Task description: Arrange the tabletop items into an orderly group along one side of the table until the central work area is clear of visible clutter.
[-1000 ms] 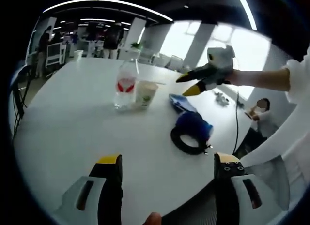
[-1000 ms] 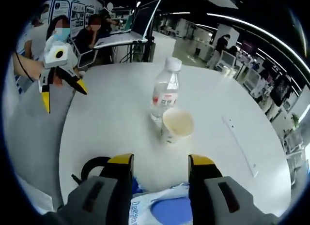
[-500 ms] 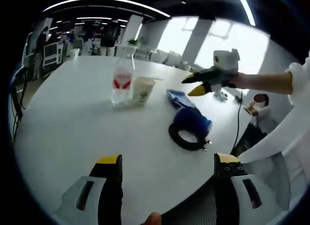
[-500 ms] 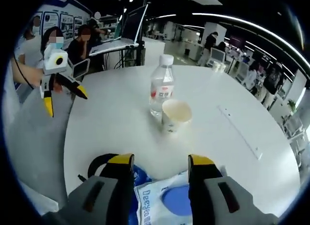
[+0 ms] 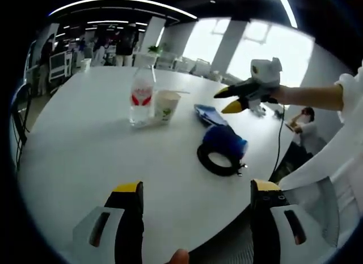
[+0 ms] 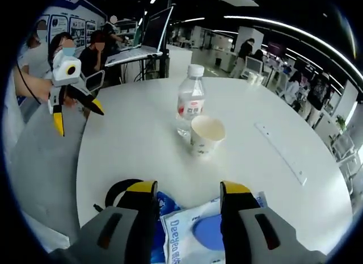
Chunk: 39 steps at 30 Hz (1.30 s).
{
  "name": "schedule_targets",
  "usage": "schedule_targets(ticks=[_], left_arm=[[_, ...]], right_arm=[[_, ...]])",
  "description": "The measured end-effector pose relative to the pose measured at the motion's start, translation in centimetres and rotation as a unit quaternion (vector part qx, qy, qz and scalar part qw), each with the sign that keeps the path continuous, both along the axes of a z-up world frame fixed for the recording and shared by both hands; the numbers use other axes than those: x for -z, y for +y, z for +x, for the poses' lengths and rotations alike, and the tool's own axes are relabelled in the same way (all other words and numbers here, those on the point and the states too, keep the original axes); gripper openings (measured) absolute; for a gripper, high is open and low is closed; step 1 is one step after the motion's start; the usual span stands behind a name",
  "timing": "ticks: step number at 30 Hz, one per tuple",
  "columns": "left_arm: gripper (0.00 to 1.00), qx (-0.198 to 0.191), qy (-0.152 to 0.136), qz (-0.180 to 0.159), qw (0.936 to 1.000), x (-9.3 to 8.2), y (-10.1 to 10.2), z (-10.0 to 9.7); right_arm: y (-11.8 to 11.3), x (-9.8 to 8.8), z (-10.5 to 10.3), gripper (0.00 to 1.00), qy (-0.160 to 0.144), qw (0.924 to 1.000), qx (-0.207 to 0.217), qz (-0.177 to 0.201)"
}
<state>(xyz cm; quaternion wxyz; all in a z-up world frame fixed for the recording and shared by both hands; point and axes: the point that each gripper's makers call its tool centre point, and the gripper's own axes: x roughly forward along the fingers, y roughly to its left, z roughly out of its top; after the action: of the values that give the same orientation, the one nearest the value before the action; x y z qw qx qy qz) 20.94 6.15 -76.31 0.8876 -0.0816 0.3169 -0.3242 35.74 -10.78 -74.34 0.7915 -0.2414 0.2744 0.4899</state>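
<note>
On white round table (image 5: pixel 74 156): clear water bottle (image 5: pixel 142 95) with red label, upright, paper cup (image 5: pixel 166 105) just beside it, touching or nearly so. Nearer table edge: blue cloth-like item (image 5: pixel 224 143) resting on black ring-shaped strap (image 5: pixel 218 164); blue-and-white packet (image 5: pixel 207 114) flat between these and cup.

Left gripper (image 5: pixel 195 190): low over near table edge, yellow-tipped jaws apart, nothing between.

Right gripper (image 5: pixel 232 100): seen from left gripper view held in the air above packet and blue item, jaws apart, nothing held. From right gripper view, right gripper (image 6: pixel 187 193) over packet (image 6: pixel 204 235); bottle (image 6: pixel 190 105) and cup (image 6: pixel 207 135) ahead, left gripper (image 6: pixel 76 113) off to left, jaws splayed.
</note>
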Motion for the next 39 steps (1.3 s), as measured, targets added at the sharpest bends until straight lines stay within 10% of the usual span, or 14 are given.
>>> schedule_targets(ticks=[39], left_arm=[[0.72, 0.136, -0.043, 0.014, 0.9896, -4.1, -8.2, 4.9]], right_arm=[[-14.1, -2.4, -4.6, 0.41, -0.014, 0.9843, 0.173, 0.032]])
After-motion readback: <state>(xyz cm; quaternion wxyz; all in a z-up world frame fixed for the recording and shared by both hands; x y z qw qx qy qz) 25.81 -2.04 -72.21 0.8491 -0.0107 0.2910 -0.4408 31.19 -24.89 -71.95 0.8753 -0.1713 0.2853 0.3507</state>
